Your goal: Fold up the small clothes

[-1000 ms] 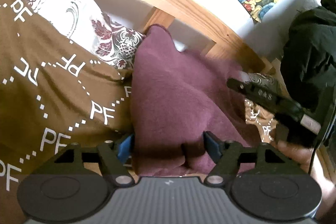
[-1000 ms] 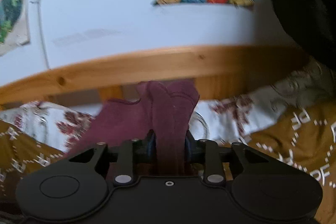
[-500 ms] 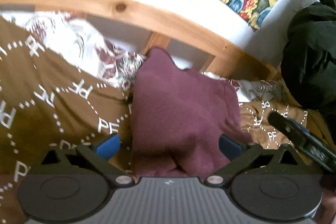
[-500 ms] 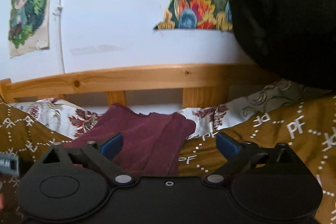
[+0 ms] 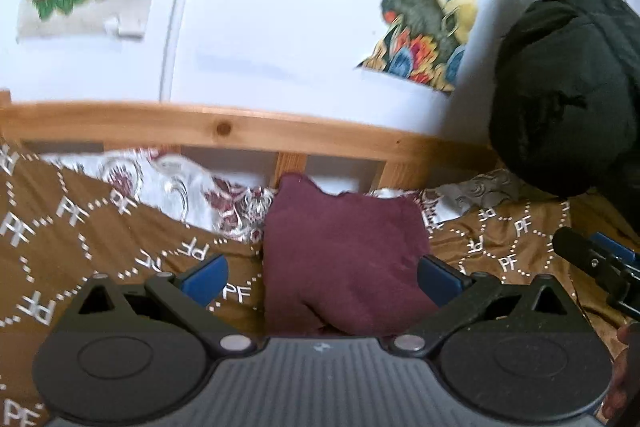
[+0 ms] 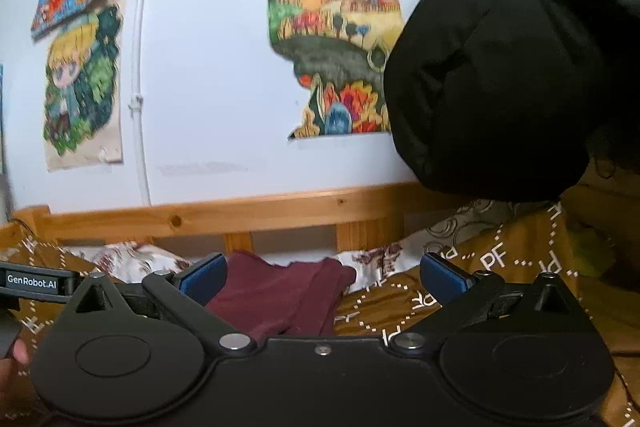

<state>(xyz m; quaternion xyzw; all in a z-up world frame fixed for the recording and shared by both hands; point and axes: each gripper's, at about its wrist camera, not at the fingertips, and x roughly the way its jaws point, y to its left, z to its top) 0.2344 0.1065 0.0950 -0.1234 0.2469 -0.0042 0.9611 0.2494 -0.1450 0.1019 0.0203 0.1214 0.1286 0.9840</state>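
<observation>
A small maroon garment (image 5: pixel 344 251) lies folded on the brown "PF" blanket (image 5: pixel 80 235), close to the wooden bed rail. My left gripper (image 5: pixel 322 273) hovers just short of it, open wide, its blue pads (image 5: pixel 204 277) clear of the cloth on both sides. In the right wrist view the same maroon garment (image 6: pixel 280 291) lies ahead and a little left. My right gripper (image 6: pixel 322 275) is opening, its jaws wide with nothing gripped. Each gripper shows in the other's view: the right gripper (image 5: pixel 596 267) at the right edge, the left gripper (image 6: pixel 32 283) at the left edge.
A wooden bed rail (image 5: pixel 224 127) runs behind the garment, with a floral sheet (image 5: pixel 168 183) below it. A bulky black jacket (image 6: pixel 500 67) hangs at the right. Colourful pictures (image 6: pixel 336 39) cover the white wall. A hand (image 6: pixel 12 359) shows at the lower left.
Both grippers have let go of the maroon garment and opened wide. Both have pulled back and risen, so the garment now lies flat on the blanket and more wall shows.
</observation>
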